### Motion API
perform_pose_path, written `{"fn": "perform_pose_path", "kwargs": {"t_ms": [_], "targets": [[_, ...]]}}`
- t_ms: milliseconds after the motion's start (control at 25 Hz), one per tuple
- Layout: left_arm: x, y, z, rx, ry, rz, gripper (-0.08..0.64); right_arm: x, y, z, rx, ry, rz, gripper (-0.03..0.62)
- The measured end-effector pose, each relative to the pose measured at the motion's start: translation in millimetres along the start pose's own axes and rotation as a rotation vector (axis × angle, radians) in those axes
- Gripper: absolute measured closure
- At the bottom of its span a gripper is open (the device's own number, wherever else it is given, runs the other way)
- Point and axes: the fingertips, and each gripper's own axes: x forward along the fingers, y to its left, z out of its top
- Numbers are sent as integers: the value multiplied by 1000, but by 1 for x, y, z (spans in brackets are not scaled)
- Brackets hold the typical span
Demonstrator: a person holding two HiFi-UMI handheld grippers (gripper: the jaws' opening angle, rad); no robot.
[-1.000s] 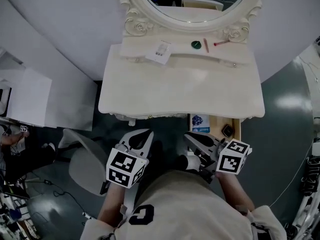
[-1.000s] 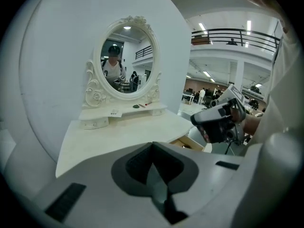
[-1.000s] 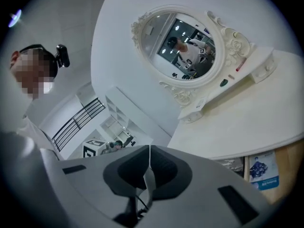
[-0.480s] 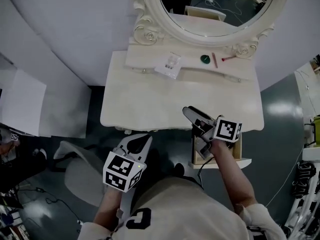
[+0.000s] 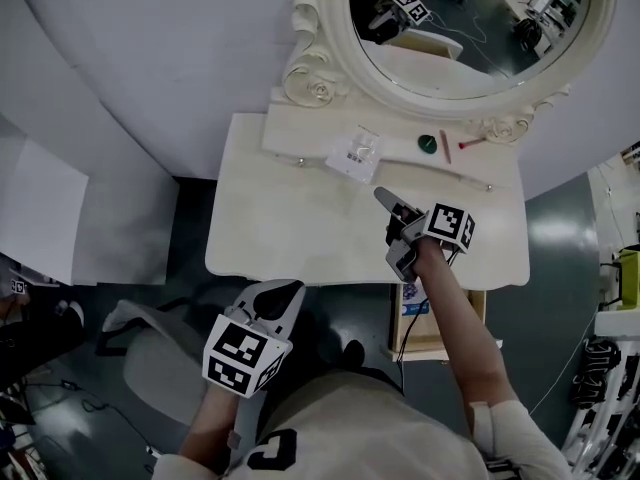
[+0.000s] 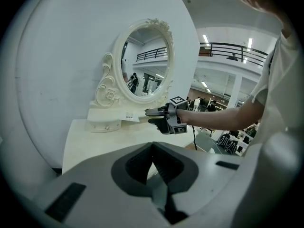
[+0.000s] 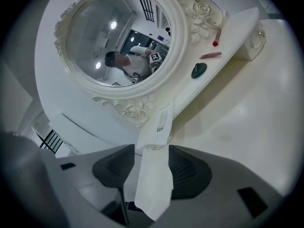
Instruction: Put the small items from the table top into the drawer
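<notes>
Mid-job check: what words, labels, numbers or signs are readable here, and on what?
No word reads in full.
Clear packet on the shelf: barcode label, print too small to read.
Shirt: one large letter, perhaps "C", cut by the frame edge.
Box in the open drawer: blue print, blurred.
Cubes on the left tongs and the right tongs (jaws have just been opening, nothing between them): square codes, no words.

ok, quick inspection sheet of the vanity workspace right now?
Surface: white vanity table, mostly bare.
Job's things: clear packet, green disc, pink stick, red-tipped stick on the mirror shelf; drawer open.
Clutter: nothing seen.
Grippers: right gripper open, jaws just opened, empty, over the table; left gripper shut, empty, below the table edge.
Cables: black cable hangs from right gripper.
Surroundings: mirror, grey chair.
</notes>
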Motion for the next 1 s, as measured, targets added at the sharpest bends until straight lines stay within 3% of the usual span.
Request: {"fn": "perform_pose_path", "kwargs": {"t_ms": [520, 1000], "targets": [[-8, 42, -1, -54, -18, 41, 505, 58, -33, 7, 50, 33, -76, 377], [-28, 68, -11, -101, -29, 115, 505, 82, -52, 10, 113, 36, -80, 379]]}}
